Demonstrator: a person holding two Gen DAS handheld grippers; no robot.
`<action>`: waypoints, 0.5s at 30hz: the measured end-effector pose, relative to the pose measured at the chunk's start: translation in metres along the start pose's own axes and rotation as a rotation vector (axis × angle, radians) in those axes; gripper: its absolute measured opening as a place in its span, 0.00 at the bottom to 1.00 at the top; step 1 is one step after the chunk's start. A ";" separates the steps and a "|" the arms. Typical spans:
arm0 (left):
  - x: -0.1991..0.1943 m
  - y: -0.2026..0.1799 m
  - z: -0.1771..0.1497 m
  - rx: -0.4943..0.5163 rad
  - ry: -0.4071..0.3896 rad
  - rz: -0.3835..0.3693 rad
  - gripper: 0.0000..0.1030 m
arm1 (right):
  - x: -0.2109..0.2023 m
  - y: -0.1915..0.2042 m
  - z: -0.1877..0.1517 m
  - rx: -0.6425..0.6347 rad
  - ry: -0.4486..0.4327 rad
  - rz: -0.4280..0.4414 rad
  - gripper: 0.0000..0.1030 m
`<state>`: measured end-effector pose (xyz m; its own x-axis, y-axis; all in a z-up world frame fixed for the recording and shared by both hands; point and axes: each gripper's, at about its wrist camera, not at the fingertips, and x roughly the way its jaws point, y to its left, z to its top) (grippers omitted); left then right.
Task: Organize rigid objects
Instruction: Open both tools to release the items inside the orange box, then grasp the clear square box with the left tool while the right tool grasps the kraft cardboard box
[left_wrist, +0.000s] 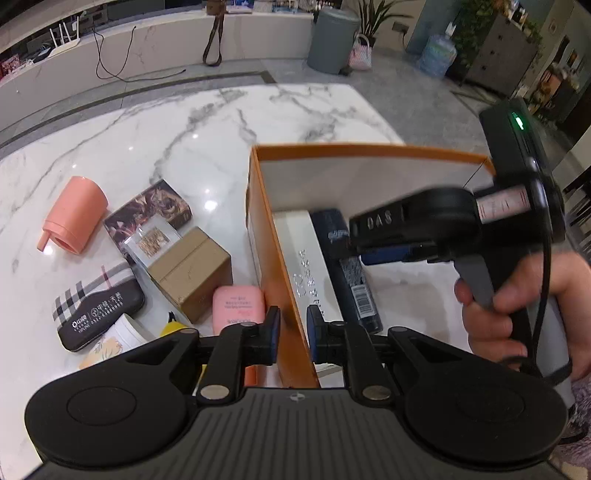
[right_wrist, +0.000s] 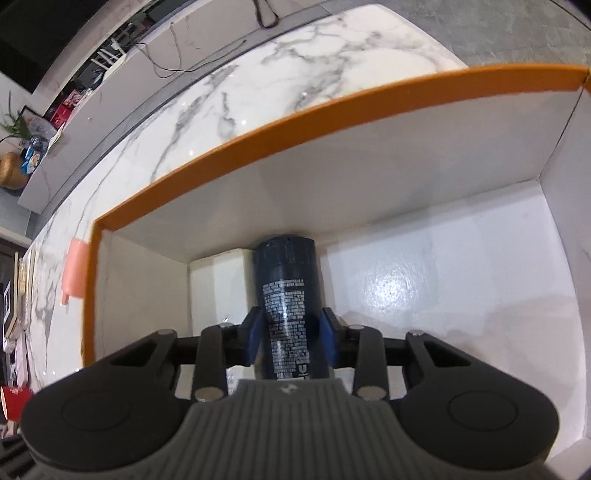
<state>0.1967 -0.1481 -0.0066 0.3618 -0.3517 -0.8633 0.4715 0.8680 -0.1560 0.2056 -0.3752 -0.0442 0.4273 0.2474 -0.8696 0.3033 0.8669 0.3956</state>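
Nearest us, our left claw (left_wrist: 293, 334) pinches the side wall of the open orange cardboard box with a white lining (left_wrist: 275, 258), steadying it on the white marble bench (left_wrist: 184, 136). Inside, our right claw (right_wrist: 291, 338) grips a dark blue cylindrical spray can (right_wrist: 286, 295), lying beside a flat white box (left_wrist: 303, 254). We judge the sorting partly done: a brown carton (left_wrist: 192, 273), pink case (left_wrist: 238, 306) and salmon plastic cup (left_wrist: 75, 218) wait outside.
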 end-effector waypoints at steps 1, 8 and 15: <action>-0.006 0.001 0.000 0.009 -0.015 -0.001 0.20 | -0.006 0.003 -0.002 -0.026 -0.015 -0.001 0.34; -0.060 0.032 -0.007 0.047 -0.118 0.033 0.24 | -0.060 0.041 -0.026 -0.232 -0.189 0.054 0.36; -0.093 0.075 -0.031 0.061 -0.158 0.121 0.24 | -0.095 0.097 -0.043 -0.402 -0.268 0.164 0.46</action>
<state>0.1740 -0.0397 0.0469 0.5377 -0.3010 -0.7876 0.4630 0.8861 -0.0225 0.1577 -0.2962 0.0638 0.6613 0.3202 -0.6784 -0.1155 0.9370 0.3297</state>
